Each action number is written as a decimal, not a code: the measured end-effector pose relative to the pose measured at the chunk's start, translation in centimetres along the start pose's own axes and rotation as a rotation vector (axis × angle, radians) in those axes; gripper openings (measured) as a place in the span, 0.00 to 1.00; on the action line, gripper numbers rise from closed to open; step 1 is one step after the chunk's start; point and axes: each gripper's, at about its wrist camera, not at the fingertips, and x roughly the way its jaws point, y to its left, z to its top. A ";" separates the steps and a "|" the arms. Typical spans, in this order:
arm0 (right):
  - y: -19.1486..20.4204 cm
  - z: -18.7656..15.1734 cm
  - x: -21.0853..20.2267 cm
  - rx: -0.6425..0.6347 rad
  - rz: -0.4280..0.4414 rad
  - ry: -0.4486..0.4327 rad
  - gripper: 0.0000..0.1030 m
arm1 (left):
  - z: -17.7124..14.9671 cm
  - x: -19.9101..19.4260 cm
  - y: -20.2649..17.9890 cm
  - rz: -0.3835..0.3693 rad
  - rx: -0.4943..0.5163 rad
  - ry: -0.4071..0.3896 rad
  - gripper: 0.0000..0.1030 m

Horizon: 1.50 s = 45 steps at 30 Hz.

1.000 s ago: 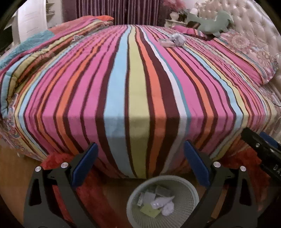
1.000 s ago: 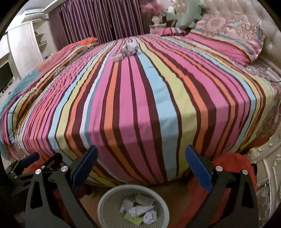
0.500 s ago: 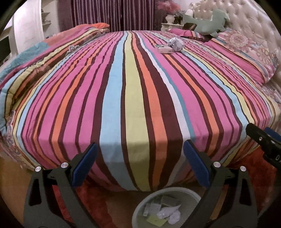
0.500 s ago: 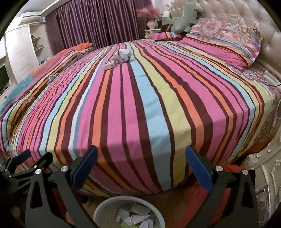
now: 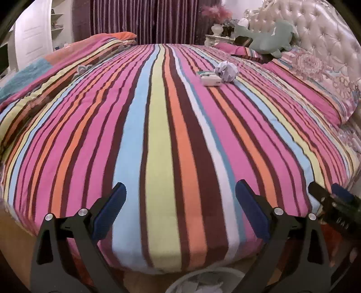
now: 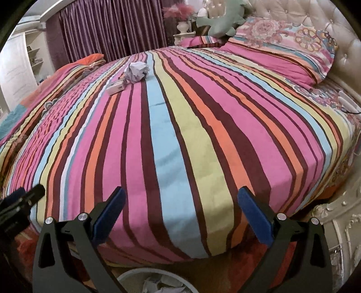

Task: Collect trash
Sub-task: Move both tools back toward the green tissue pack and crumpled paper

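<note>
Striped bedspread (image 5: 158,139) across nearly the whole view, bands running from the near edge to the far side. Far off, purple curtains (image 5: 140,20); far right, tufted headboard (image 5: 320,33), with a green plush toy (image 5: 268,38) lying against it and a floral pillow (image 6: 286,47) below. Far left, a folded quilt (image 5: 94,45) heaped along the bed's edge.

Left gripper (image 5: 180,202) low over the near edge of the bed, fingers spread wide, nothing between them. Right gripper (image 6: 181,206) likewise spread wide and empty, just to the right of the left one, whose tip shows at the far left of the right wrist view.

Crumpled paper ball (image 5: 226,71) on the far part of the bedspread, right of centre in the left view, well apart from both grippers. No clear long axis: a rounded wad. Touching it on its left, or just beside, a small white box (image 5: 211,80) lying flat, long axis roughly across the stripes in the left view. Nothing between grippers and trash but open bedspread.

Below, just off the near edge, rim of a waste basket (image 6: 135,273) on the floor, with crumpled papers (image 6: 162,285) inside. Red rug (image 6: 248,259) under it.
</note>
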 end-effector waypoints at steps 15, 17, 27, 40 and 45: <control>-0.3 4.8 3.9 0.013 -0.014 -0.005 0.92 | 7.9 5.3 -1.1 -0.001 0.038 -0.035 0.92; -0.3 5.4 4.6 0.013 -0.018 -0.003 0.92 | 8.9 6.0 -1.1 -0.003 0.030 -0.034 0.92; 0.3 8.0 7.0 -0.007 -0.006 -0.001 0.92 | 13.1 9.5 -2.3 -0.027 0.023 -0.040 0.92; 2.3 13.0 11.3 -0.069 -0.005 -0.037 0.92 | 18.0 15.5 -3.1 -0.078 -0.091 0.020 0.92; 2.4 14.6 12.7 -0.105 0.002 -0.032 0.92 | 19.6 17.8 -4.8 -0.063 -0.073 0.038 0.92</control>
